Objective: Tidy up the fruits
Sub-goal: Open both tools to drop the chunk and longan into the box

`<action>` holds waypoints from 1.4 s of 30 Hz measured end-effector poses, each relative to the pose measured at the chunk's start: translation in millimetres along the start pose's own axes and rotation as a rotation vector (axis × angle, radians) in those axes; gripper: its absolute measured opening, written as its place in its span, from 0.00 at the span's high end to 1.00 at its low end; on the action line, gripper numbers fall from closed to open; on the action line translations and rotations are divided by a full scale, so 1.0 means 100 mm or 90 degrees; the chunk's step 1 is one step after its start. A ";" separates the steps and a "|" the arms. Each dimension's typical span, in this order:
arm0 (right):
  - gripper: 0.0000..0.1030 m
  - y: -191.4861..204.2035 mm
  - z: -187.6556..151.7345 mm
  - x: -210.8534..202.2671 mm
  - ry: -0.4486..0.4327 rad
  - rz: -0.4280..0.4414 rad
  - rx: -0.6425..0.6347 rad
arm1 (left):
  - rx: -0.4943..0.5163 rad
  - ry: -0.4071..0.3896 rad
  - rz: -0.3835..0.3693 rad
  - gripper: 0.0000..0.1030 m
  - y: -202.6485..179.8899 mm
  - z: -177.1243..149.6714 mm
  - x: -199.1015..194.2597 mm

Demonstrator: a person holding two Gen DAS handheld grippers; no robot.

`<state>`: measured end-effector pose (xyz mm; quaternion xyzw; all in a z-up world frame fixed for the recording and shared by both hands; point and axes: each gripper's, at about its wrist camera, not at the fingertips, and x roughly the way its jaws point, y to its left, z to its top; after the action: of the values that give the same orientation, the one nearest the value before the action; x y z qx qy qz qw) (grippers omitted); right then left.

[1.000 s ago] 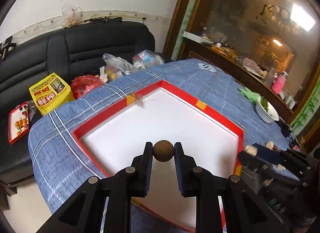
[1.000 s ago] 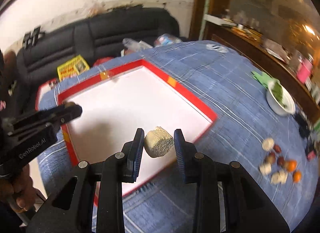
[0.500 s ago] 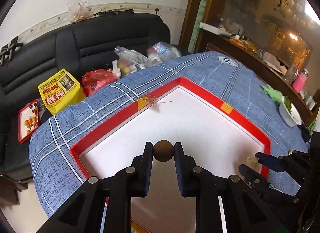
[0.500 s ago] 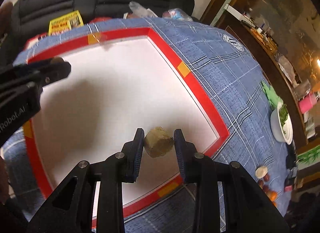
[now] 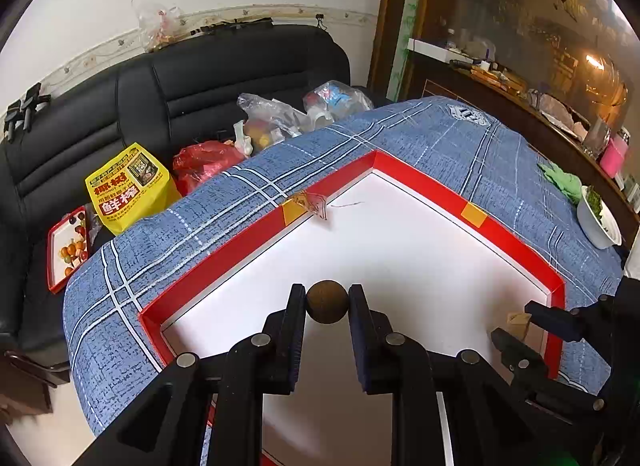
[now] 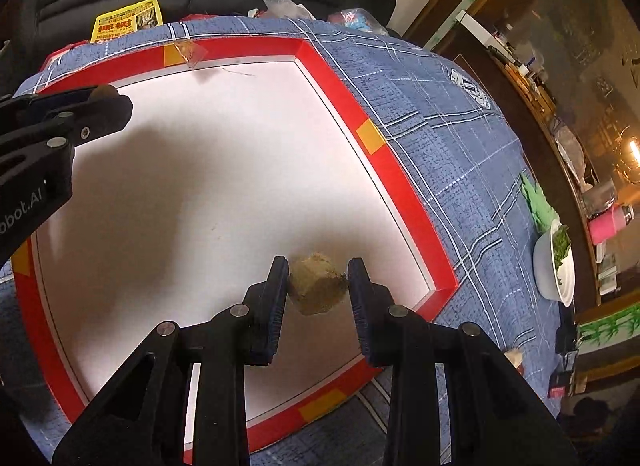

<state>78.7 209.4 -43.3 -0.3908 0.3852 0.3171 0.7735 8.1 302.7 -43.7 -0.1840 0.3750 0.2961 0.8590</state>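
The left gripper (image 5: 327, 302) is clamped on a small round brown fruit (image 5: 327, 302), both fingers touching its sides, and holds it above the white floor of a red-rimmed tray (image 5: 420, 185), near the tray's left corner. The right gripper (image 6: 318, 286) pinches a pale, lumpy, roughly blocky fruit (image 6: 318, 286) between its two fingers and holds it over the tray (image 6: 400, 181) close to the right corner; whether this fruit touches the tray floor I cannot tell. The tray lies on a blue checked tablecloth (image 5: 460, 145). A white bowl (image 6: 554, 270) with green leaves stands near the tablecloth's right edge, well apart from the tray. Beyond the far edge sits a black sofa (image 5: 180, 85) carrying a yellow bag (image 5: 128, 189), a red plastic bag (image 5: 202, 163) and clear plastic bags (image 5: 272, 113).
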 end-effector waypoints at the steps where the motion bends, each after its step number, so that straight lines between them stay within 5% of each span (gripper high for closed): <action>1: 0.71 0.00 0.00 0.00 0.000 -0.001 -0.001 | 0.000 0.001 0.000 0.80 0.00 0.00 0.00; 25: 0.71 -0.03 0.04 -0.01 -0.023 -0.017 0.012 | -0.009 0.008 0.008 0.80 0.04 0.01 0.02; 29: 0.71 -0.05 0.03 0.00 -0.021 -0.026 0.012 | -0.030 0.015 0.003 0.32 0.08 0.02 0.01; 33: 0.44 -0.07 0.01 -0.03 -0.026 -0.042 0.016 | -0.043 0.014 -0.003 0.29 0.10 0.02 -0.06; 36: 0.44 -0.13 -0.03 -0.12 -0.044 -0.041 0.035 | -0.074 0.013 -0.030 0.29 0.16 0.01 -0.16; 40: 0.43 -0.35 -0.24 -0.39 -0.091 -0.023 0.107 | -0.113 -0.082 -0.075 0.29 0.21 -0.04 -0.53; 42: 0.31 -0.53 -0.47 -0.61 -0.144 0.006 0.158 | -0.111 -0.149 -0.091 0.28 0.14 -0.10 -0.76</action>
<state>73.8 131.8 8.4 -0.2525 0.3334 0.3126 0.8528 -47.5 280.3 5.5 -0.2482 0.2311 0.2854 0.8964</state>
